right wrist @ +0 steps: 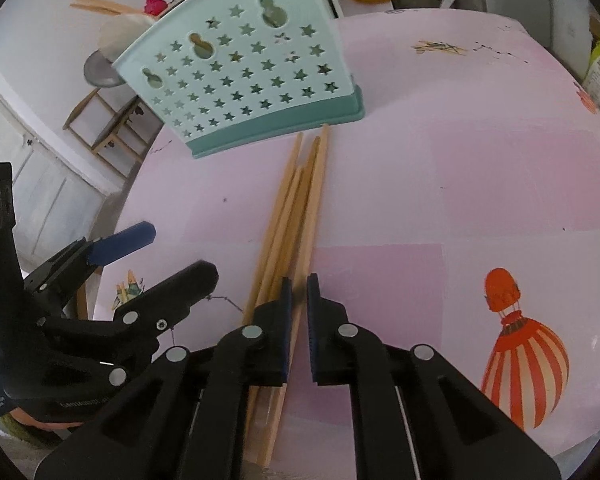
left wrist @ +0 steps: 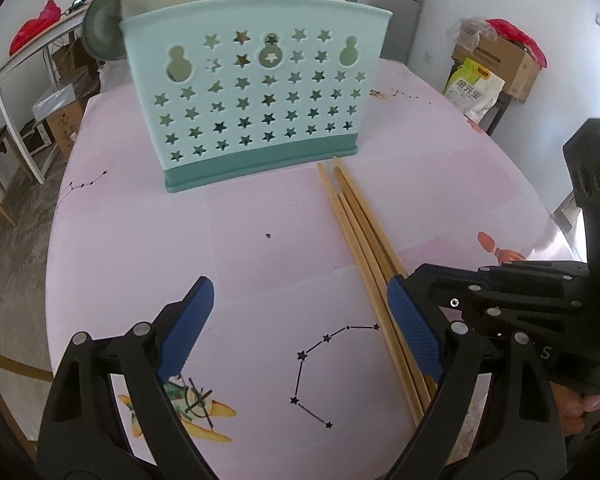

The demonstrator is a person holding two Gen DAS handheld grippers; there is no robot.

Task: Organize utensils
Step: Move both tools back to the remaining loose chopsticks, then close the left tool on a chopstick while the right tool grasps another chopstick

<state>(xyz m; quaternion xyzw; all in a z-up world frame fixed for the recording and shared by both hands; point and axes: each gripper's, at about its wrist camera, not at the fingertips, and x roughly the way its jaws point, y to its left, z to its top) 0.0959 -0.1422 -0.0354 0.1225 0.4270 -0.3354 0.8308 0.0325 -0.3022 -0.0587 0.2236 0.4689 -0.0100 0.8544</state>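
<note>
Right at the near edge of the pink-covered counter (right wrist: pixel 440 184), the right hand-held gripper (right wrist: pixel 299 300) has its blue-padded jaws drawn almost together, apparently pinching one of the four pale wooden chopsticks (right wrist: pixel 288 216) that lie bundled side by side. Beside it, the left hand-held gripper (left wrist: pixel 300 320) hangs with its jaws spread wide and nothing between them (its right pad sits just beside the bundle, and I cannot tell whether it touches).

Further along, the chopsticks run lengthwise away from the grippers, their far tips ending just short of the mint-green plastic utensil caddy (left wrist: pixel 256 92), which has star-shaped cut-outs and stands upright on a darker teal base.

To do this step well, I would judge that the right gripper should keep the stick pinched near its thick end, lift it free of its neighbours without scattering them, tip it upright and drop it through the caddy's open top.
</note>
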